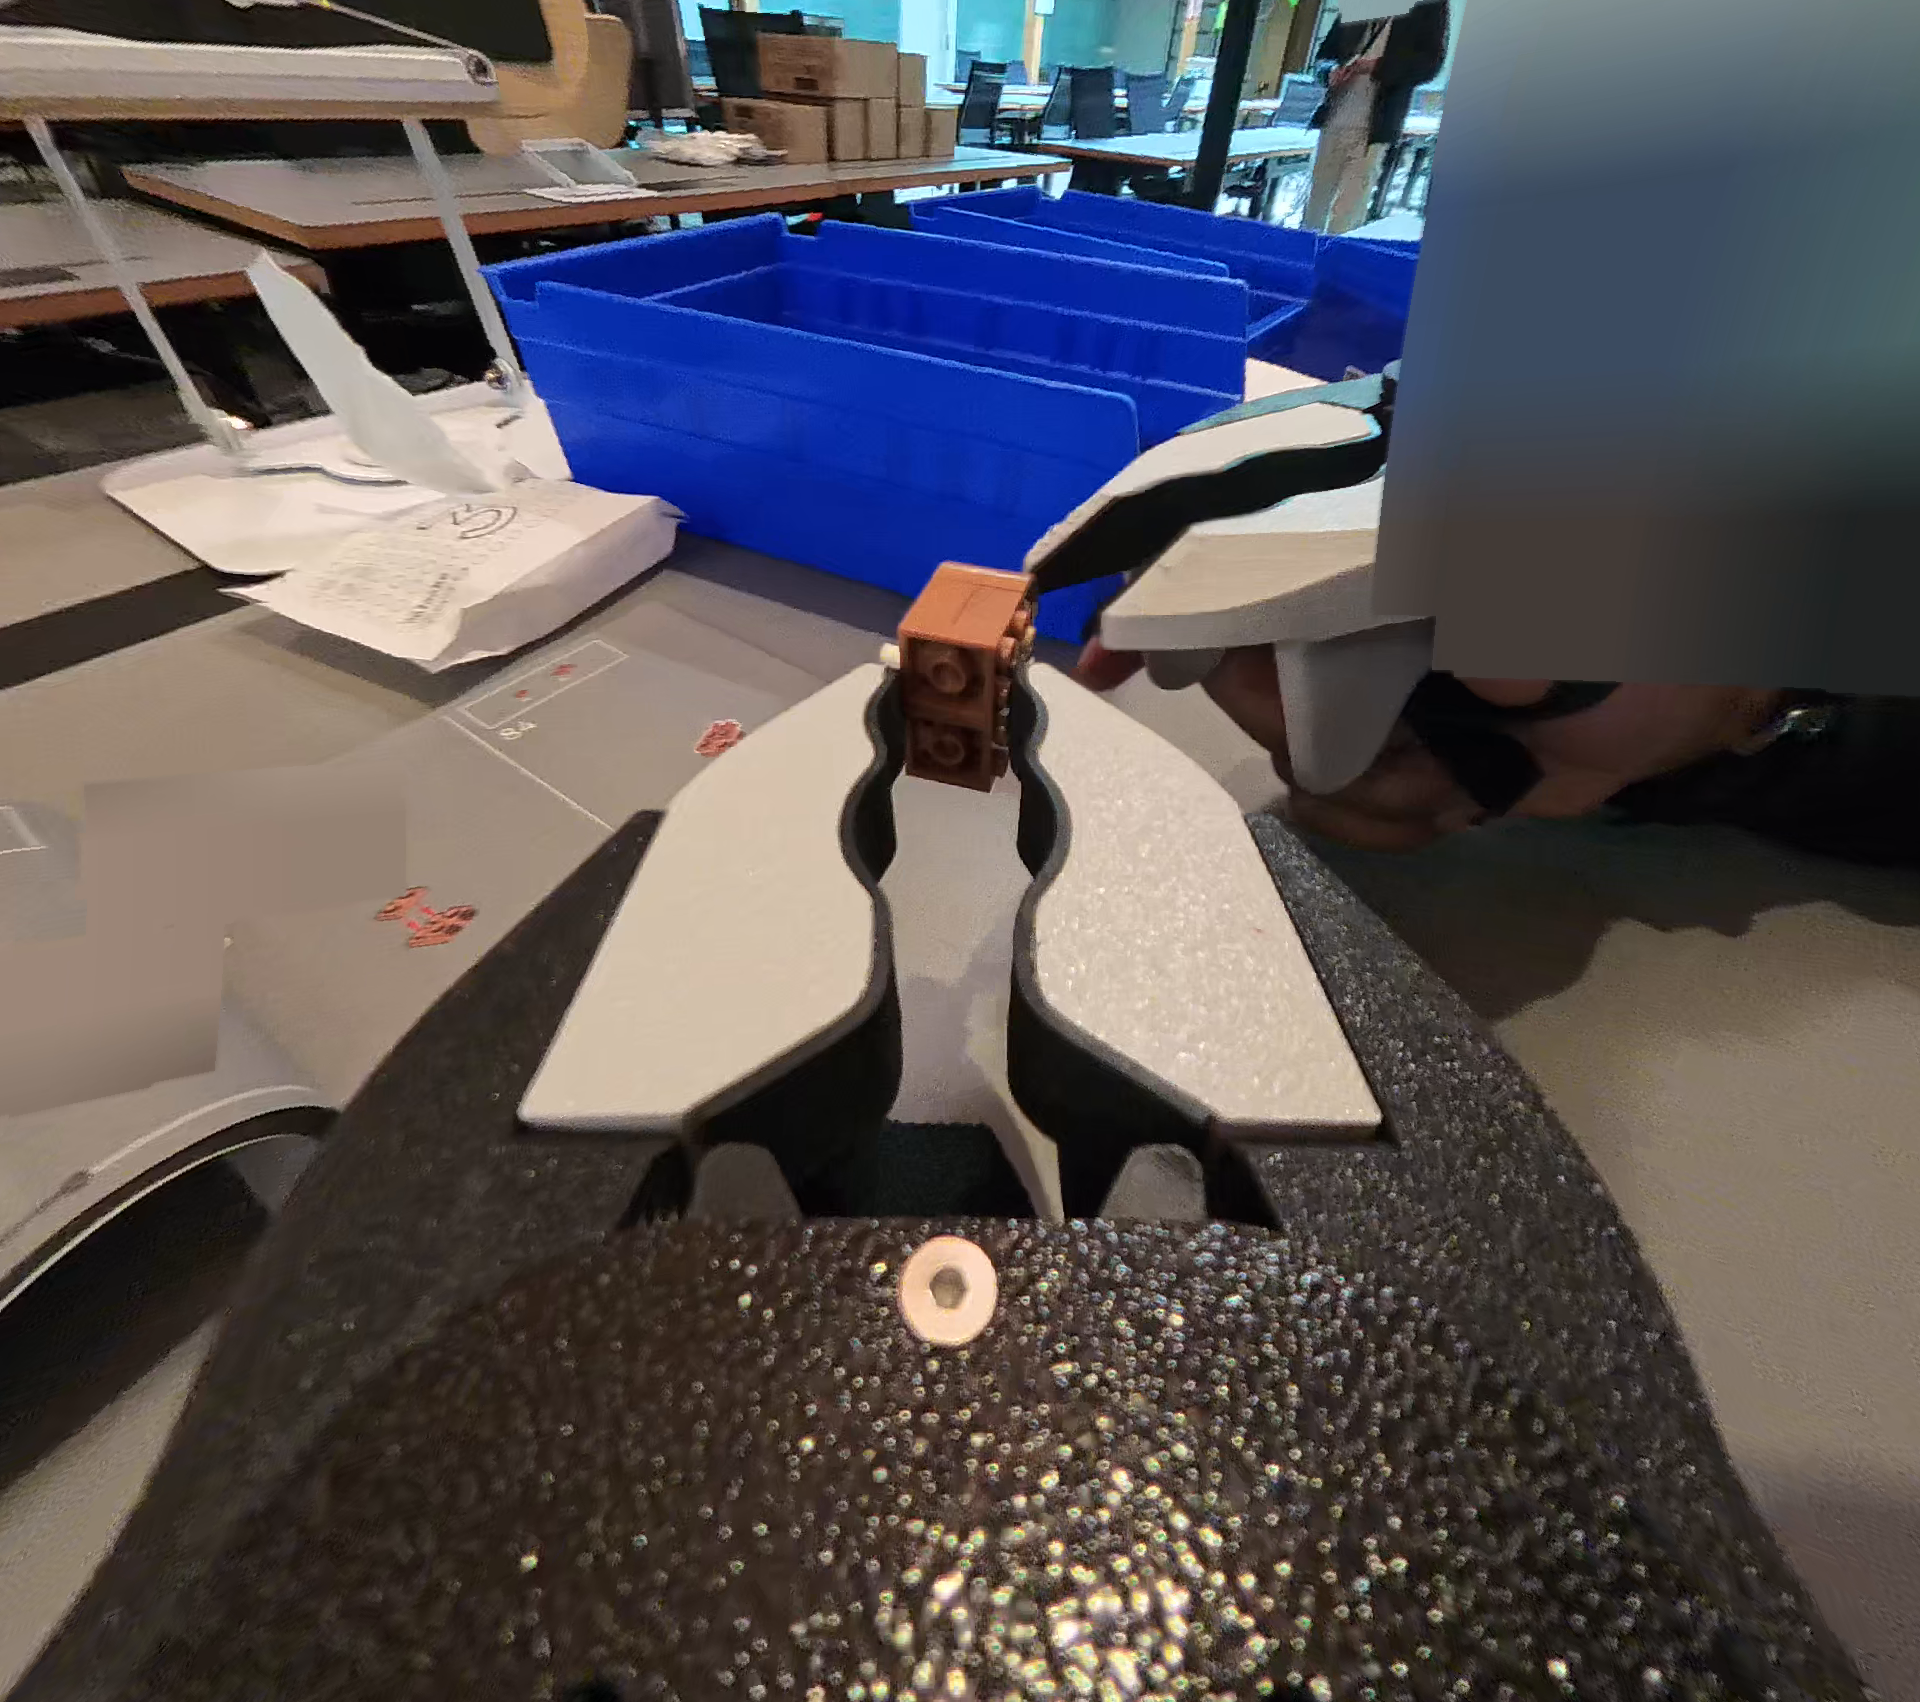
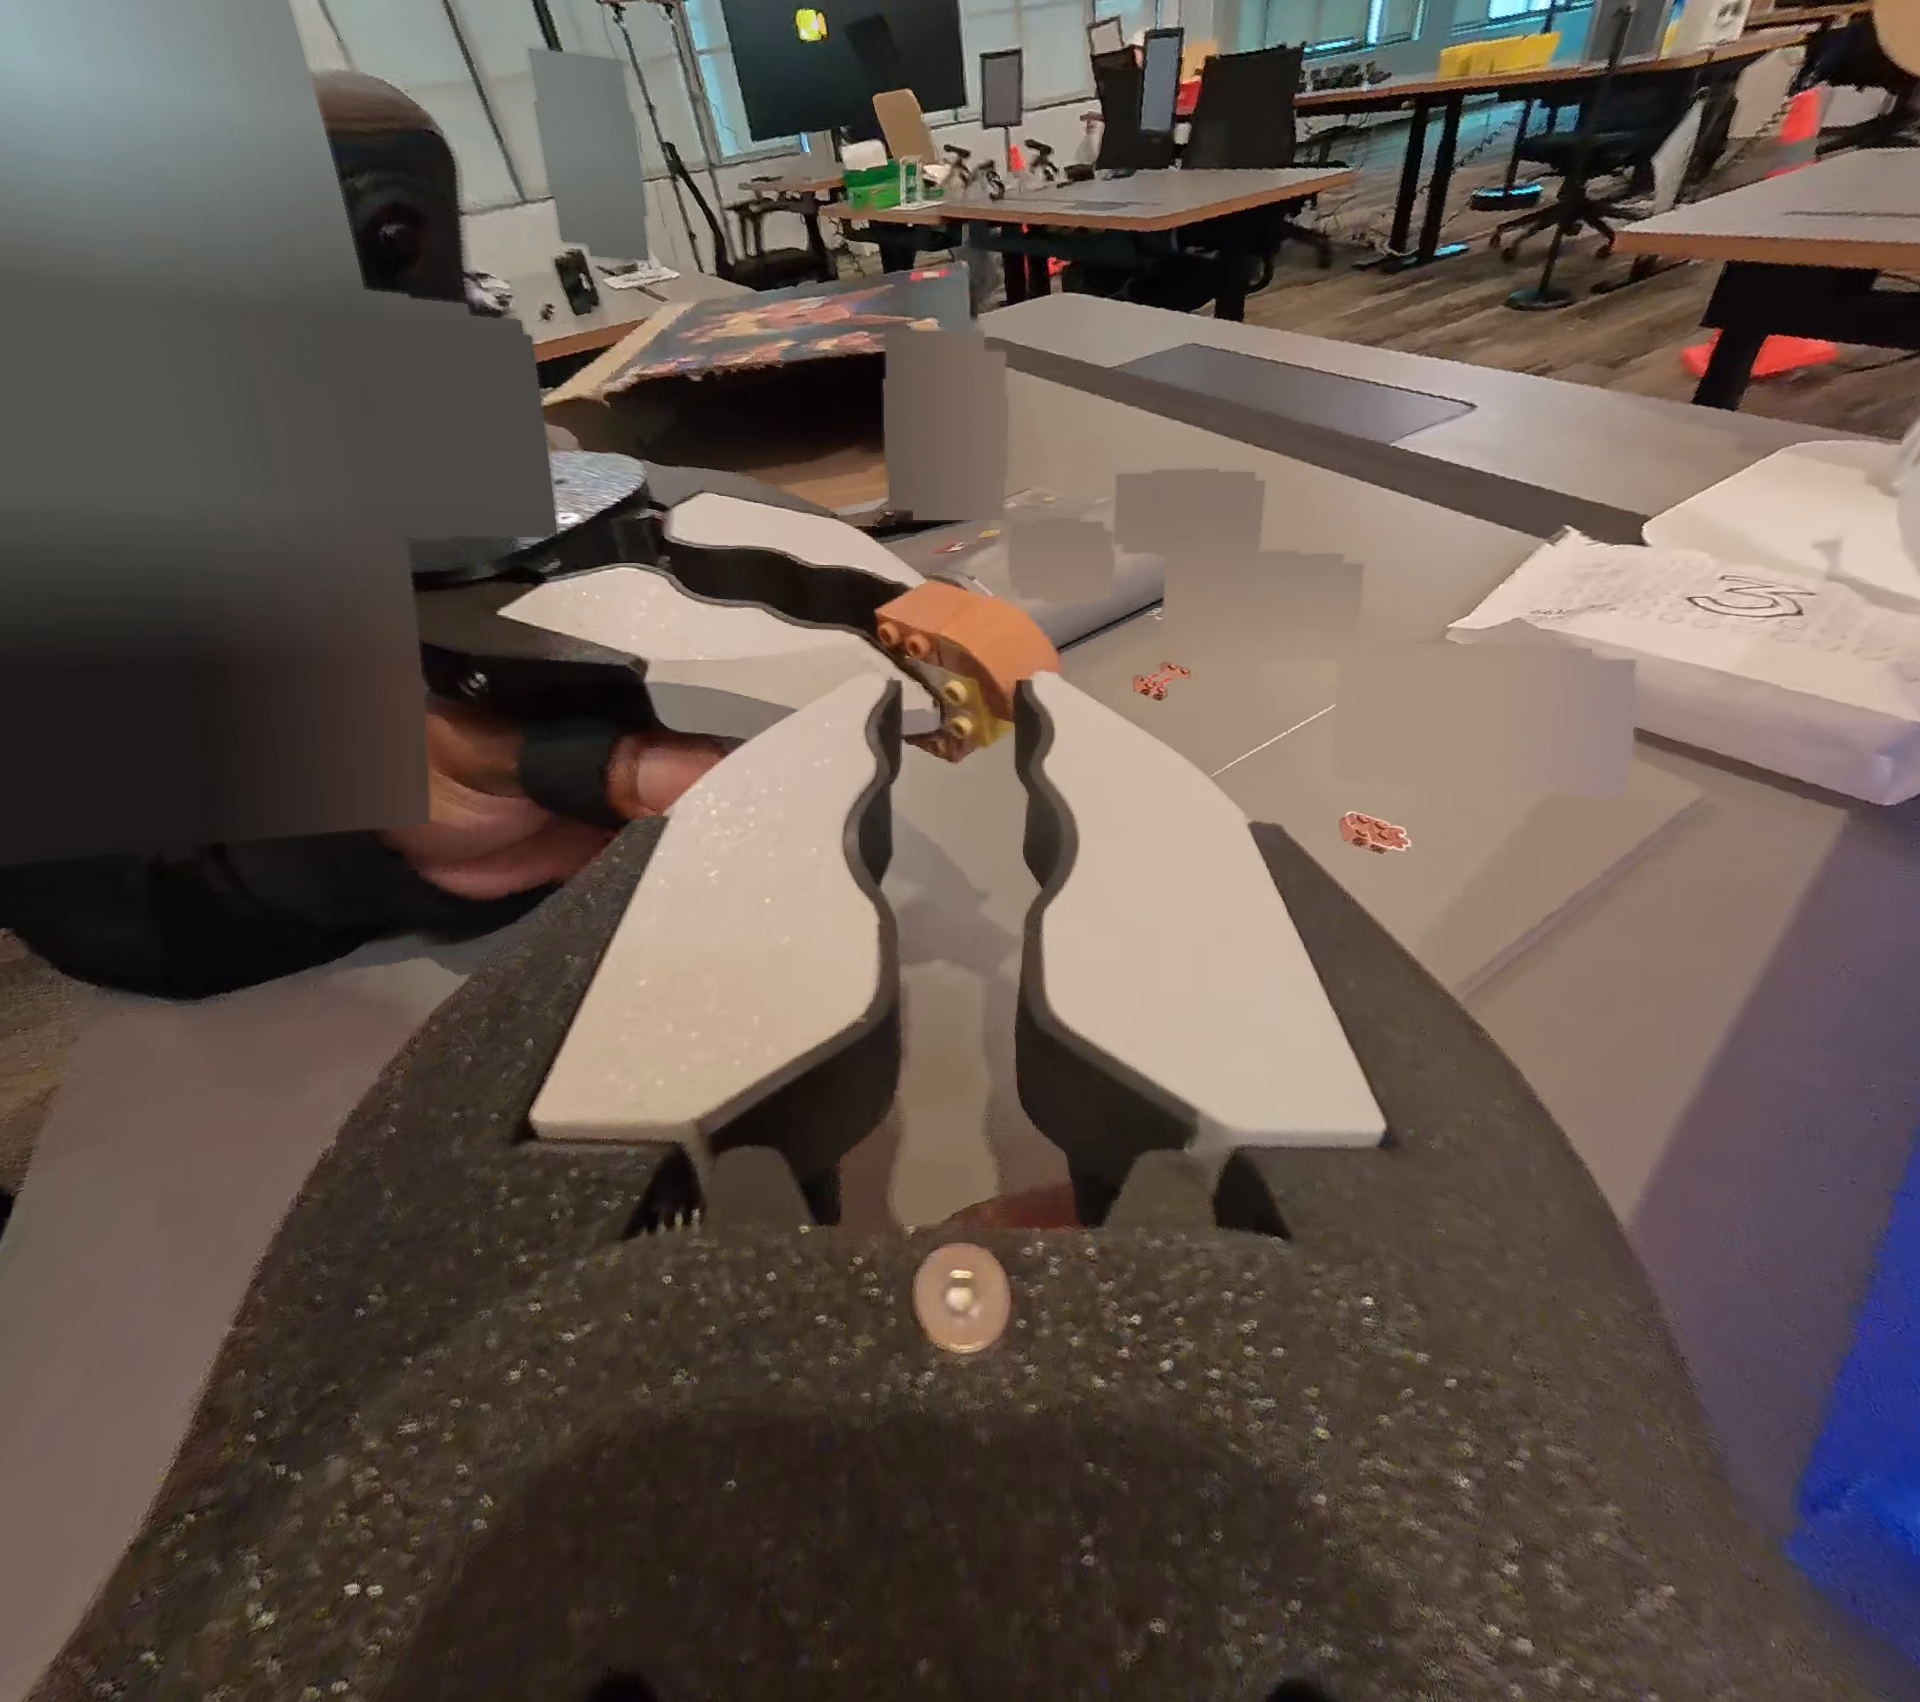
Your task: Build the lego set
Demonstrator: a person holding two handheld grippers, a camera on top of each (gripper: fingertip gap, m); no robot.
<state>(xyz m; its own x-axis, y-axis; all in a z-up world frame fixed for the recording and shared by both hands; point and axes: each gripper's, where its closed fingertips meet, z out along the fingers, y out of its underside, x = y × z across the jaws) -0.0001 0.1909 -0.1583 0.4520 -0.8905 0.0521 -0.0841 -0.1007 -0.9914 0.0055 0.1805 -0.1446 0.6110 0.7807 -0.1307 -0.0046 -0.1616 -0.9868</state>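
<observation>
The left gripper is clamped on a small brick assembly, both fingertips pressing its sides, so the piece stands upright between them and juts above the tips, clear of the counter. The assembly is reddish brown: two stacked bricks with their round studs facing the left gripper's camera, a smooth flat top, and a row of studs down its right side. From the other side it shows a curved brown face and a tan plate with pale studs on its end. The right gripper comes in from the left gripper's right and meets the assembly at its upper corner. Its jaws stand apart around the tan end, with a visible gap at one pad, so it has no grip on the piece. A hand supports it from beneath. Loose brown pieces lie on the counter to the left gripper's left. Beyond them sits a white paper bag, with blue bins straight ahead.
</observation>
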